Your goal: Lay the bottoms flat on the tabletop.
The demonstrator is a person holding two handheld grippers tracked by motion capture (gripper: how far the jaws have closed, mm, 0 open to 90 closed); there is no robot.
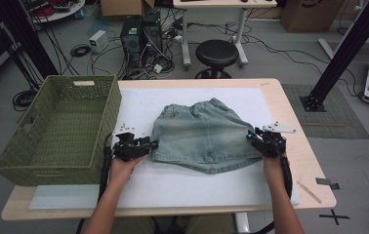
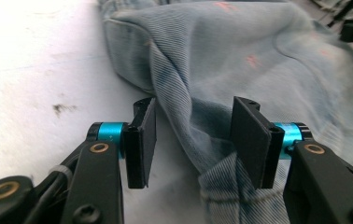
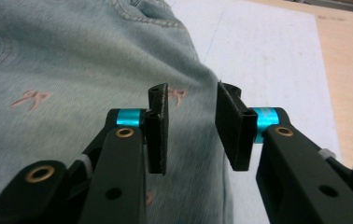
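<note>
A pale blue denim skirt (image 1: 203, 135) with small pink embroidered marks lies flat on the white mat (image 1: 173, 185), waistband toward the far side. My left gripper (image 1: 149, 145) is at the skirt's left edge, jaws open, with a raised fold of denim (image 2: 198, 135) between the pads, untouched by either. My right gripper (image 1: 251, 137) is at the skirt's right edge, also open, its jaws straddling the side seam (image 3: 198, 93) where the denim (image 3: 72, 93) meets the mat (image 3: 268, 51).
A green woven basket (image 1: 60, 127) stands empty at the table's left, close to my left hand. The wooden table edge (image 1: 314, 161) runs bare along the right. A black stool (image 1: 216, 54) and cables sit on the floor beyond the table.
</note>
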